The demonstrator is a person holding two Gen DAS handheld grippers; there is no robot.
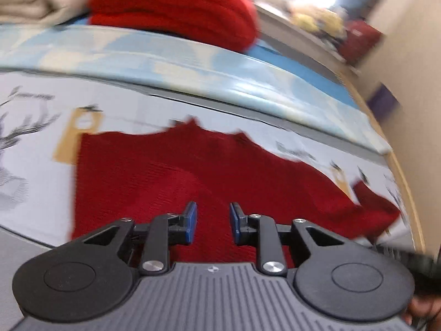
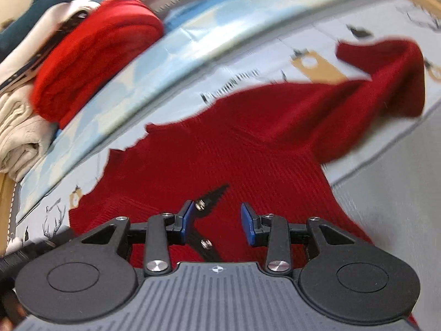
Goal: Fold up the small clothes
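Dark red knit sweater [image 2: 234, 165] lies spread mid-frame on the printed table cover [image 2: 386, 165], one sleeve [image 2: 391, 77] trailing upper right. It looks soft, limp and light, so pinch that cuff. Left gripper [image 1: 212, 223] and right gripper [image 2: 217, 226] hover spread, empty.

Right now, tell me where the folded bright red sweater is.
The folded bright red sweater sits at the upper left of the right wrist view, beside the cream folded clothes, beyond the dark red sweater spread on the table.
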